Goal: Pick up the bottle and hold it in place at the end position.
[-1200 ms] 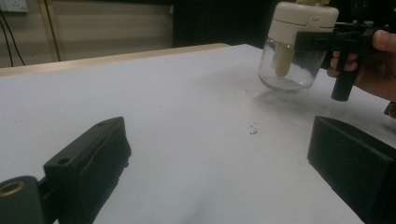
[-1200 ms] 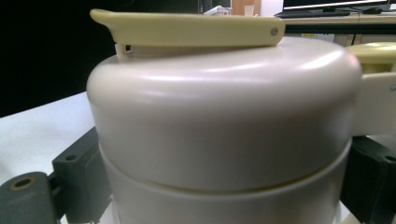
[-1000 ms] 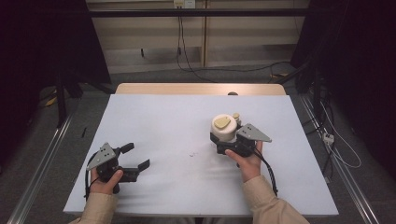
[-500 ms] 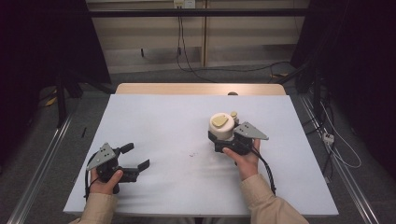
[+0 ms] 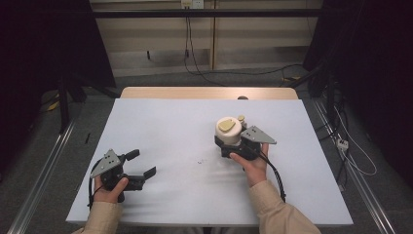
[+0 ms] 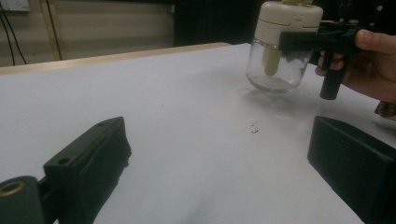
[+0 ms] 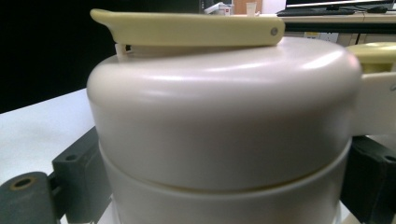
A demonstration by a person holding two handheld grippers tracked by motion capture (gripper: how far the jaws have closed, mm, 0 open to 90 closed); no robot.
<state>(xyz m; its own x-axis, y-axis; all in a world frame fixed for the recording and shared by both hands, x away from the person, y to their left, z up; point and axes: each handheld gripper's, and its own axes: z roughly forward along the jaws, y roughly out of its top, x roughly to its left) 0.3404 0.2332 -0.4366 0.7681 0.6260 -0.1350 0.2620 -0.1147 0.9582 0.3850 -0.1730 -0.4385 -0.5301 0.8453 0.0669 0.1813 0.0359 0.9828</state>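
1. The left gripper (image 5: 137, 165) rests on the tabletop (image 5: 175, 126) near its front left corner, held by the person's left hand (image 5: 109, 187); its jaws stand wide apart with nothing between them.
2. A small dark speck (image 5: 199, 161) lies on the bare white surface between the two grippers, nearer the right one.
3. The jar (image 5: 228, 130), a clear glass body under a cream lid (image 6: 289, 18), stands upright right of the tabletop's middle, well apart from the left gripper.
4. A flat yellowish flap (image 7: 187, 29) lies across the lid's top.
5. The right gripper (image 5: 229, 144), held by the person's right hand (image 5: 253, 163), is clamped on the jar at the band where the lid meets the glass, one jaw on each side.
6. The jar's base seems to sit on the tabletop, though the left gripper view leaves that uncertain.
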